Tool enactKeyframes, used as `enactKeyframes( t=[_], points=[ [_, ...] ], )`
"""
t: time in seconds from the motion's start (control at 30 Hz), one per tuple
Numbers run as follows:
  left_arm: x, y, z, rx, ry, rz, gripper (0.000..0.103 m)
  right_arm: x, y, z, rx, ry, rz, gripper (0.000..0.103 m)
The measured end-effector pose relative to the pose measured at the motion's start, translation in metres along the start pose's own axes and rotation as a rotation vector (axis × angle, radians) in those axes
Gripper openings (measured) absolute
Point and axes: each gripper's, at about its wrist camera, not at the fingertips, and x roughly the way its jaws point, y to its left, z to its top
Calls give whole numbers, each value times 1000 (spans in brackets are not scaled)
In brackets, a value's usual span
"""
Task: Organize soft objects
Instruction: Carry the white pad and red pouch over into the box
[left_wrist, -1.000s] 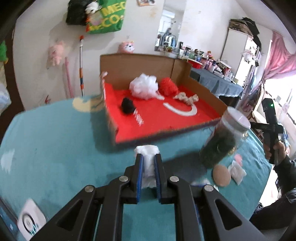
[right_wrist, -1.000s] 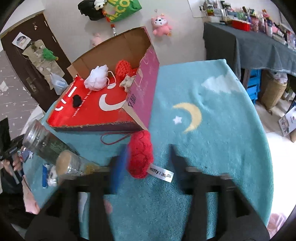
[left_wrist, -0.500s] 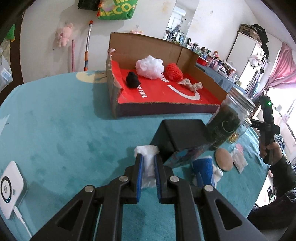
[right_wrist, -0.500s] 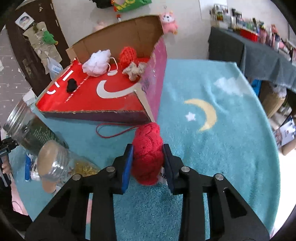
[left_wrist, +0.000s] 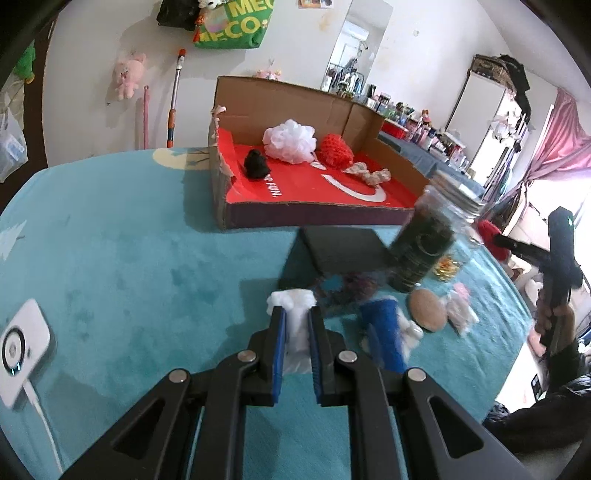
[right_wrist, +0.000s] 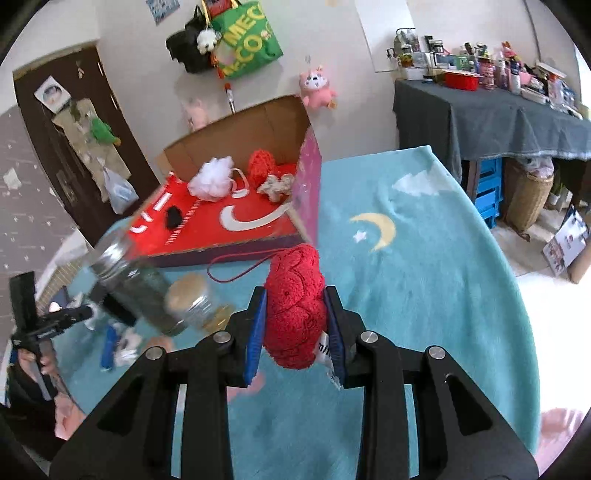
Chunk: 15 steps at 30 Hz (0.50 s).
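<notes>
While clamped in the right gripper (right_wrist: 295, 314), red knitted plush (right_wrist: 295, 306) now lifted off the teal surface (right_wrist: 424, 295), short of the cardboard box (right_wrist: 240, 140). Left gripper (left_wrist: 295, 332) closed on white fluffy wad (left_wrist: 293, 321), unchanged. Both ready for boxing, probably.

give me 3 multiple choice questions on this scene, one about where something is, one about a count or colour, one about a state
1. Where is the black pompom?
A. inside the cardboard box
B. on the rug
C. in a jar

2. What colour is the soft toy in the right gripper?
A. white
B. red
C. green

3. What is the left gripper doing?
A. hanging open
B. shut on a jar
C. shut on a white soft thing

Answers: 1 A, it lies on the box's red floor. 2 B, red knit shows between the fingers. 3 C, white fluff is pinched between the fingers.
</notes>
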Motion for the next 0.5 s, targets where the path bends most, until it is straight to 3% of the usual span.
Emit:
enactKeyframes(
  t=[0.27,0.4,0.5],
  points=[
    [-22,-47,-15,19,-53,-133,12,-43,30,-41,64,-59,148,29],
    [-6,-78,-15,50,-39,-219,12,-27,56,-56,44,-24,231,29],
    [14,-101,-15,67,-22,-251,12,-6,76,-66,8,6,236,29]
  ],
)
